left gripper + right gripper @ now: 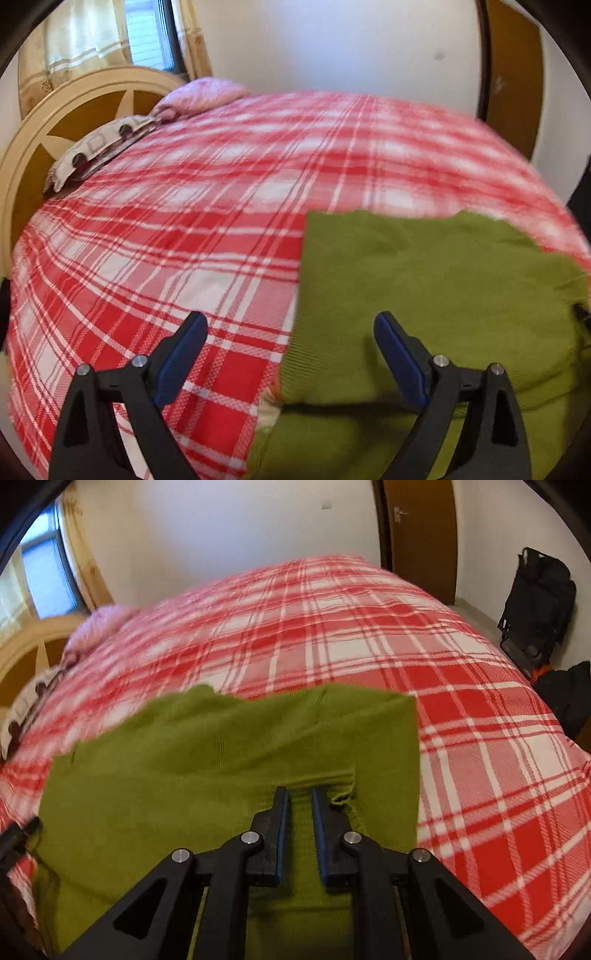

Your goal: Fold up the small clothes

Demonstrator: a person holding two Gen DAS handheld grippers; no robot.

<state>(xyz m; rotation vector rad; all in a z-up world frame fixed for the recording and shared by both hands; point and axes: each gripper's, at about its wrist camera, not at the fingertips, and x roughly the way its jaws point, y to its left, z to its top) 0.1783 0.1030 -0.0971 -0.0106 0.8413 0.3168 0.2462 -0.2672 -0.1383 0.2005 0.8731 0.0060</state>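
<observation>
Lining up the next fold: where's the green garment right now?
Green garment lies flat on the plaid bedspread, at the near edge, right below both wrist cameras.

A wide bed (207, 236) fills the room, covered by a red and white checked bedspread (461, 686). At its head stands a cream headboard (40, 147) with brown panels. A patterned pillow (96, 147) and a pink pillow (199, 98) lie against it. Behind them, daylight comes through a window (147, 33) hung with pale yellow curtains (74, 44). The walls (332, 44) are plain white. A brown wooden door (421, 531) stands past the far corner of the bed, and a black bag (539, 594) leans against the wall on the floor.
</observation>
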